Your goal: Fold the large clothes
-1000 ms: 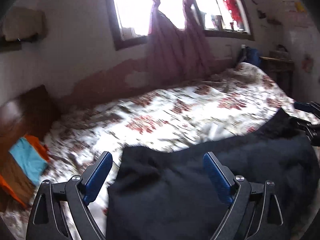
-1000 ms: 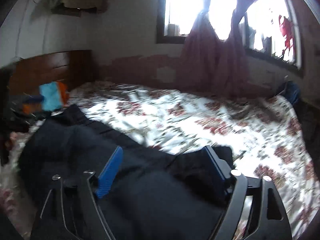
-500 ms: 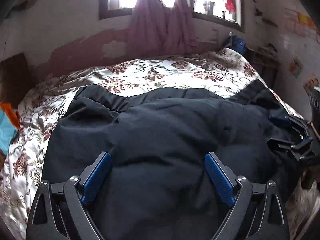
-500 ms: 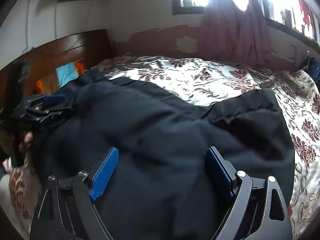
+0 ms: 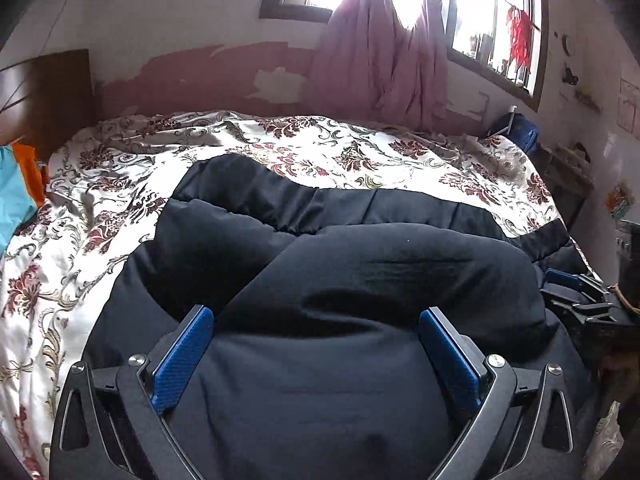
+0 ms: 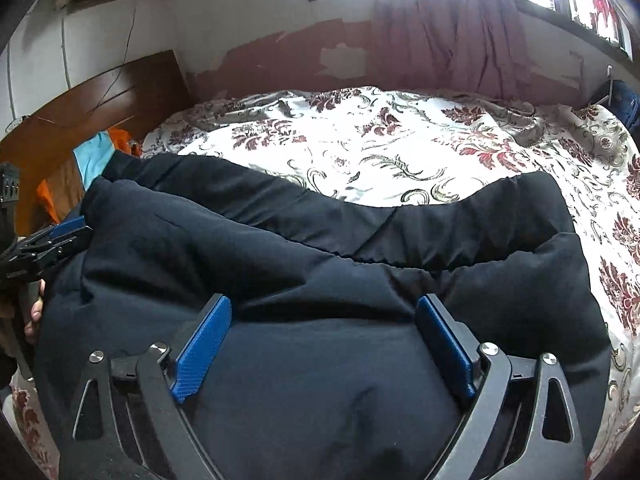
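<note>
a dark padded garment (image 5: 360, 280) lies folded over once along the bed's (image 5: 100, 208) near edge. left gripper (image 5: 316, 344) and right gripper (image 6: 324, 332) jaws are opening above it, pinching nothing; further folds seem left.

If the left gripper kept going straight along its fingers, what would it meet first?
Most likely the dark padded garment lying on the floral bedspread; the opening left gripper points down onto it, pads apart. Depth is unclear.
</note>
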